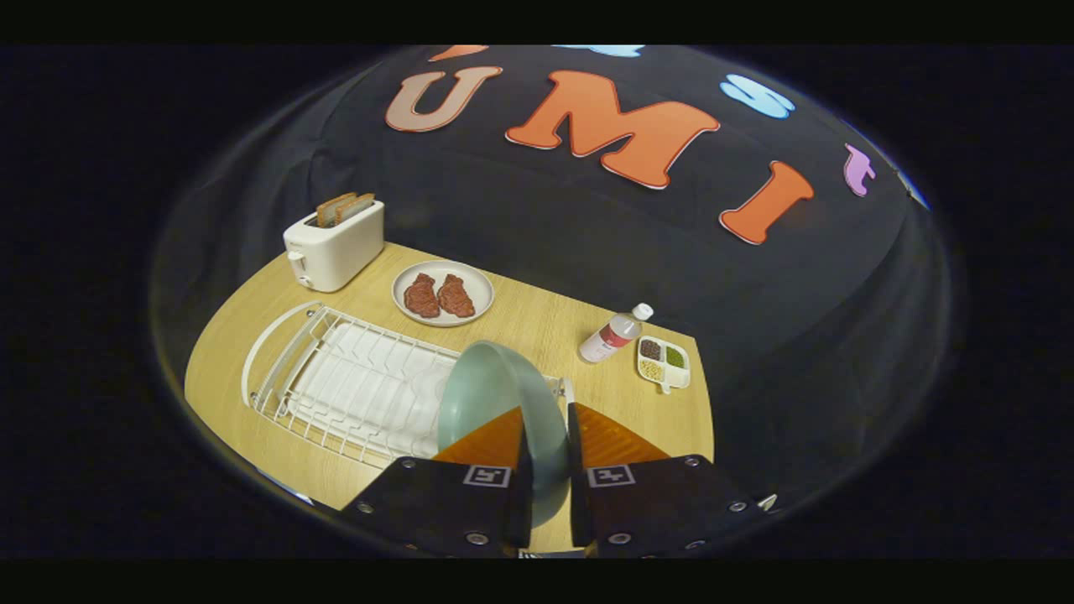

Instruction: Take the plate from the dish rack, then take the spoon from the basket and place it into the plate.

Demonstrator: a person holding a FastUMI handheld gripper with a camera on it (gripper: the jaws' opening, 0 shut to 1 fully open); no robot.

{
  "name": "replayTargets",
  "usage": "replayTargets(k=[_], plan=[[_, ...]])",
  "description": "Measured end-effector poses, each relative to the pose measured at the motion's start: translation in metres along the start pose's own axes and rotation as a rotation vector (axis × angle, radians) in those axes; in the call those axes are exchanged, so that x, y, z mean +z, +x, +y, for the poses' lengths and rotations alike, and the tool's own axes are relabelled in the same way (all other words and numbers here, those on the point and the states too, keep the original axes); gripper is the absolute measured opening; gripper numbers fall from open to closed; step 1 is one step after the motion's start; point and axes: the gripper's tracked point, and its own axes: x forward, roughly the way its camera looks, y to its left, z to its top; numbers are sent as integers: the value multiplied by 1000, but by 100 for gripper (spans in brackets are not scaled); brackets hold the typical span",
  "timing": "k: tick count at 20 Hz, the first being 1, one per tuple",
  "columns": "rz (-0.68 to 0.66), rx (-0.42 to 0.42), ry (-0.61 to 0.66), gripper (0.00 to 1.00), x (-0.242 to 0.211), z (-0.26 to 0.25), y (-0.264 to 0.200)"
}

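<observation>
A pale green plate point(491, 394) stands on edge between my two fingers, held above the right end of the white wire dish rack point(352, 386). My gripper point(547, 432) is shut on the plate's rim, one finger on each face. The plate is tilted and hides part of the rack's right end. The rack's slots to the left of the plate hold nothing.
On the wooden table point(537, 323) beyond the rack are a white toaster point(334, 245) with bread slices, a white plate with two pieces of meat point(442, 293), a small bottle point(614, 333) lying on its side and a divided snack dish point(663, 363).
</observation>
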Motion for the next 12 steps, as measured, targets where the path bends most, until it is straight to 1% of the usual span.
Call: replayTargets(k=[2,6,7,10,12], plan=[[-26,18,-3,19,-11,-5,-21],[-60,82,-16,18,-52,-1,-58],[-71,96,-21,19,-64,1,-62],[-50,156,-29,19,-108,17,-71],[-46,189,-30,19,-128,26,-72]])
